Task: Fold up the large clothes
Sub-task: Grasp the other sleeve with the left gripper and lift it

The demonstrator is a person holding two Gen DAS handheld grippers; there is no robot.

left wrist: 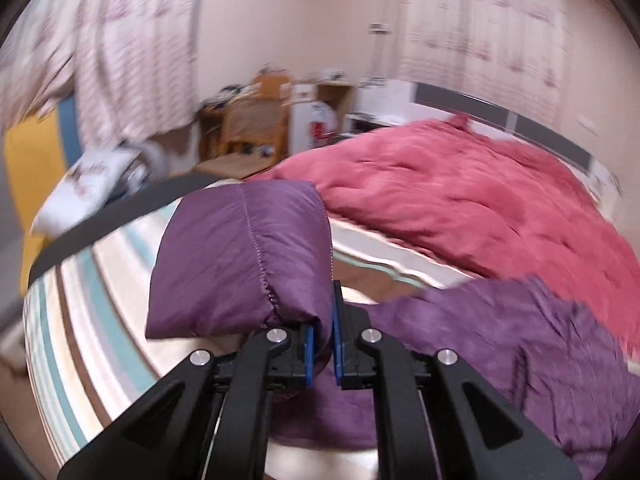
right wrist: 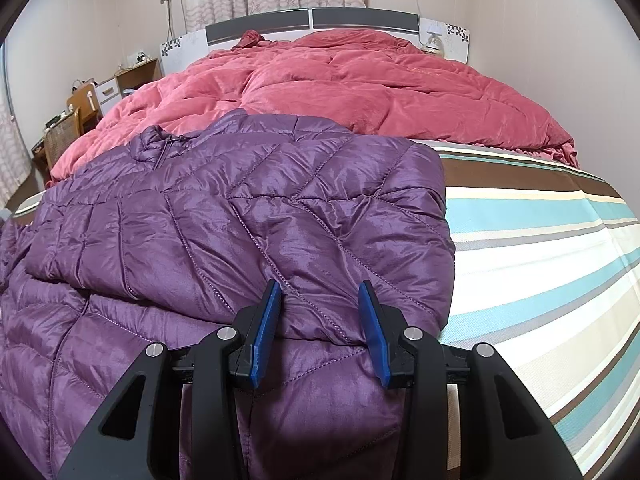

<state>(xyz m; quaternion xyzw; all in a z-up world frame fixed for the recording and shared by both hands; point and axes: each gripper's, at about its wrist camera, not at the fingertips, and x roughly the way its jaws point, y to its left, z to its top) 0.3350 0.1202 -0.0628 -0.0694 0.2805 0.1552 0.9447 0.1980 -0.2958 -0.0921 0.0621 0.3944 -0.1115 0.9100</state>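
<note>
A purple quilted down jacket (right wrist: 224, 232) lies on the striped bed sheet (right wrist: 540, 248), with one side folded over its body. My right gripper (right wrist: 320, 304) is open, its blue pads either side of the folded edge at the jacket's near right. In the left wrist view my left gripper (left wrist: 323, 344) is shut on a puffy end of the jacket, apparently a sleeve (left wrist: 240, 256), and holds it lifted above the sheet (left wrist: 100, 280). The rest of the jacket (left wrist: 500, 344) lies blurred at lower right.
A red-pink duvet (right wrist: 360, 80) is heaped over the far half of the bed by the headboard (right wrist: 304, 20). A wooden chair and desk (left wrist: 248, 128) stand beside the bed. Curtains (left wrist: 120, 60) hang on the left. A black strap (left wrist: 120, 216) crosses the left wrist view.
</note>
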